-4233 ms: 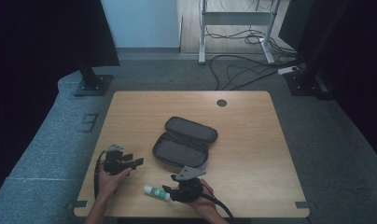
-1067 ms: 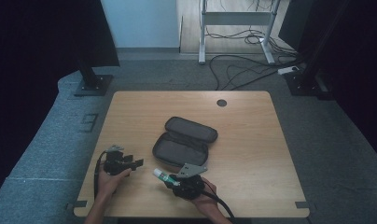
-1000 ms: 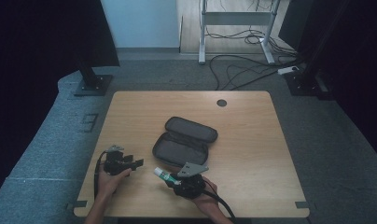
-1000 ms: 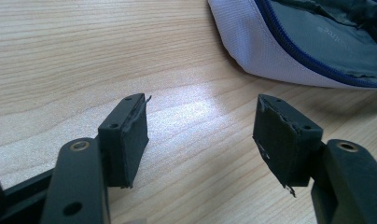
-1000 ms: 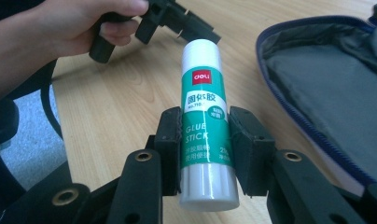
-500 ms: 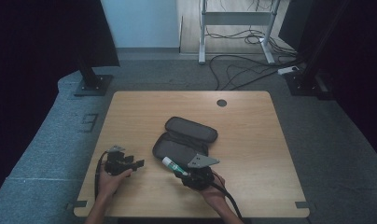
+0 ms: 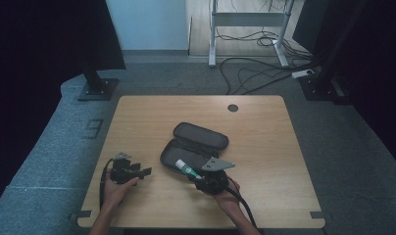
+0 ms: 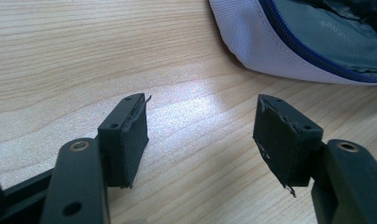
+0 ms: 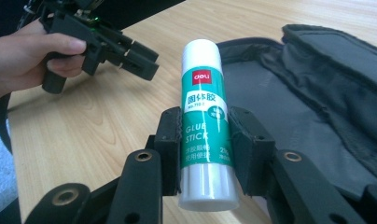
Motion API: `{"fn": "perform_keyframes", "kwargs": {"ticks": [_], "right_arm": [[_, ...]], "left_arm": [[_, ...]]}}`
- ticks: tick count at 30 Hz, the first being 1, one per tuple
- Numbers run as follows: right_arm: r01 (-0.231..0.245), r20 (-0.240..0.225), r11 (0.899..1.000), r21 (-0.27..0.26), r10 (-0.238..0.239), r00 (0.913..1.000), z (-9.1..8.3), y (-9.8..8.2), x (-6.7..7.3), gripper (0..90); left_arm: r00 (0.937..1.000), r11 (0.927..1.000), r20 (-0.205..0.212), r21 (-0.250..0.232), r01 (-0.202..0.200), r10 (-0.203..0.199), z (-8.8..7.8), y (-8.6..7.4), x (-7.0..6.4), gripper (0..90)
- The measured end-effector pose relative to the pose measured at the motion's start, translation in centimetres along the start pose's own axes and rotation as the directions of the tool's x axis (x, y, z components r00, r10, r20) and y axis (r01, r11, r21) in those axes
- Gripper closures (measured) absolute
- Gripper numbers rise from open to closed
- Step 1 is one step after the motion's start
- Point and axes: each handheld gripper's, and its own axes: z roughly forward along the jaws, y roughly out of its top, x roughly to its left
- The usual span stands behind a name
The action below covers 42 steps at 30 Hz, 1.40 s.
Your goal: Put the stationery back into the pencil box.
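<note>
Work in hand: carrying a glue stick (image 9: 206,122) to the open pencil case (image 7: 196,146) for stowing.
Right hand-held gripper (image 9: 206,154): clenched on the glue stick's green label, pads on either side of the barrel, white cap pointing away from the hand.
Left hand-held gripper (image 8: 203,135): released, jaws spread with nothing between them, held low over the tabletop (image 8: 74,56) just beside the case's pale edge.
Glue stick, place: held in the air at the near edge of the case, cap end reaching over the open lower half in the high view (image 7: 187,169).
Pencil case: unzipped and lying flat near the tabletop's middle, dark lining up, lid half folded back toward the far side.
Changed just now: lifted off the bare wood at the front edge, where it lay flat a few seconds ago, and brought rightward and forward to the case; left hand unmoved throughout.
Meaning for the task: pick-up done, transport nearly done; lowering into the compartment and letting go not yet done.
Hedge: from the high view, hard to tell whether the stick hangs clear of the lining or already brushes it; probably clear.
Next call: tilt flatter, settle along the case's length, then release.
</note>
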Motion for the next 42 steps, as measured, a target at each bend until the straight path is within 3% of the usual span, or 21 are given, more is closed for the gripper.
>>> {"fn": "perform_keyframes", "kwargs": {"ticks": [12,26,33,37,39,42], "right_arm": [[-0.024,0.032,1.000,-0.008,0.024,0.9992,0.0,0.3,-1.8,65.2],[-0.027,0.073,0.999,0.023,0.025,0.9970,1.9,0.5,-3.9,65.2],[-0.039,0.115,0.997,0.072,0.030,0.9929,3.1,-0.1,-5.0,65.1],[-0.030,0.150,0.994,0.106,0.014,0.9886,3.9,-0.5,-5.3,65.0],[-0.007,0.168,0.991,0.136,-0.016,0.9856,4.3,-0.8,-5.2,63.9],[-0.013,0.175,0.990,0.141,-0.012,0.9844,4.2,-0.8,-5.1,54.0]], "left_arm": [[1.0000,1.0000,0.002,0.000,-0.001,0.001,0.0,0.0,0.0,35.2],[1.0000,1.0000,0.001,0.000,0.000,0.000,0.0,0.0,0.0,35.2],[1.0000,1.0000,-0.003,-0.002,-0.002,0.002,0.0,0.0,-0.1,35.0],[1.0000,1.0000,-0.003,-0.001,-0.003,0.003,0.0,0.0,-0.1,34.9],[1.0000,1.0000,-0.003,-0.002,-0.003,0.003,0.0,0.0,-0.1,34.9],[1.0000,1.0000,-0.003,-0.001,-0.003,0.003,0.0,0.0,-0.1,34.9]]}}
